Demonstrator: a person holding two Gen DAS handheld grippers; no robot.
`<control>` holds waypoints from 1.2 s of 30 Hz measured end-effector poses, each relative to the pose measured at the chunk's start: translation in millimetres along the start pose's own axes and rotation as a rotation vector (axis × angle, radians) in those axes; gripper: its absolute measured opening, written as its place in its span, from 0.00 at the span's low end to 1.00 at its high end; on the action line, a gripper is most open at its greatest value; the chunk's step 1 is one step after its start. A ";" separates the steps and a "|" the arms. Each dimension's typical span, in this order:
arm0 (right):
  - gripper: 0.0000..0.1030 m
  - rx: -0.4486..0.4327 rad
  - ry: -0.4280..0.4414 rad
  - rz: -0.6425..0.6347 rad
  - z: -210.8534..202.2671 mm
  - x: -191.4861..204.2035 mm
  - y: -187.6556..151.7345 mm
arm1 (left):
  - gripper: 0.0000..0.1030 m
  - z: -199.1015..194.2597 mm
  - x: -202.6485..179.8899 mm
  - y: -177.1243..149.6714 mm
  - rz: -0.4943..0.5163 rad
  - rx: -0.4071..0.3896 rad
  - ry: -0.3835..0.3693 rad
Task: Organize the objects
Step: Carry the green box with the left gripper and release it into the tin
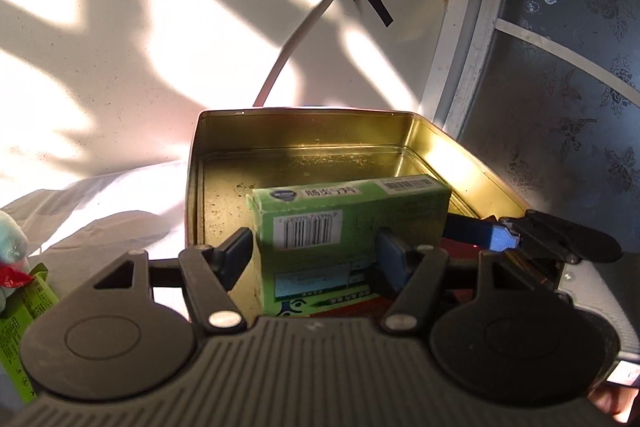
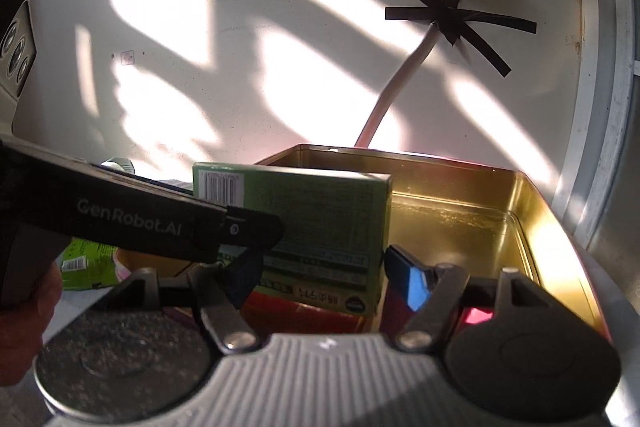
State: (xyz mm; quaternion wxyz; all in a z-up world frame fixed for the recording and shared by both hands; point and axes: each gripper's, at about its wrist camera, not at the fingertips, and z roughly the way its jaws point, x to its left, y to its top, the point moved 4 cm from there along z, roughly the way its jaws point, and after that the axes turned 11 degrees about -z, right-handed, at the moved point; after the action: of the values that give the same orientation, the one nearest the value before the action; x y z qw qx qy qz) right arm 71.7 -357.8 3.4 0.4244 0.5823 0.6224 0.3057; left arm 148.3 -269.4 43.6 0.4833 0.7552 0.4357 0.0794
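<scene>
While both claws converge on it, the green medicine box (image 1: 352,223) stands on its long edge over the near end of the open gold tin (image 1: 304,147), long axis crosswise to the left gripper (image 1: 314,251). Left gripper: jaws half spread around the box's lower part; whether the pads press cannot be told. Right gripper (image 2: 324,275): likewise astride the box from the other side, grip not discernible. Both hands about equally near. Red item (image 2: 304,315) lies beneath the box. Open room: bare tin floor beyond, toward the far wall. Tin walls bound it left, right and rear. Green packet (image 1: 20,327) lies outside, on the white cloth (image 1: 112,211).
</scene>
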 end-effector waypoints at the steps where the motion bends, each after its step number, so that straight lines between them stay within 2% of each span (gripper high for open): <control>1: 0.73 -0.004 -0.019 0.000 1.1 -0.4 0.1 | 0.68 -1.7 0.7 1.2 0.000 -0.010 0.009; 4: 0.73 -0.035 -0.078 0.018 -5.9 -2.0 -0.7 | 0.68 -12.6 3.1 3.4 -0.010 -0.028 0.021; 9: 0.73 -0.114 -0.072 0.098 -40.2 -2.2 -1.2 | 0.69 -41.5 6.7 -2.7 -0.006 -0.071 0.038; 16: 0.73 -0.173 -0.041 0.178 -86.3 19.8 -21.8 | 0.69 -85.1 18.3 -34.6 -0.031 -0.093 0.037; 22: 0.73 -0.178 -0.022 0.157 -110.1 51.7 -39.4 | 0.69 -103.7 31.1 -66.4 -0.029 -0.057 0.086; 28: 0.68 -0.164 0.040 0.139 -116.2 77.6 -45.6 | 0.69 -109.2 53.6 -91.1 -0.048 -0.014 0.167; 33: 0.68 -0.109 0.111 0.108 -107.7 103.0 -49.8 | 0.69 -113.5 80.0 -108.3 -0.080 0.013 0.251; 36: 0.68 -0.079 0.139 0.113 -101.8 111.8 -52.2 | 0.69 -116.0 90.2 -113.3 -0.088 0.020 0.277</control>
State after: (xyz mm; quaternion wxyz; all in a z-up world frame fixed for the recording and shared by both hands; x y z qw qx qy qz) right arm -38.3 -243.2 -15.4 0.3849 0.5767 0.6038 0.3932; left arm 74.4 -109.1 -13.7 0.4139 0.7219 0.5318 0.1573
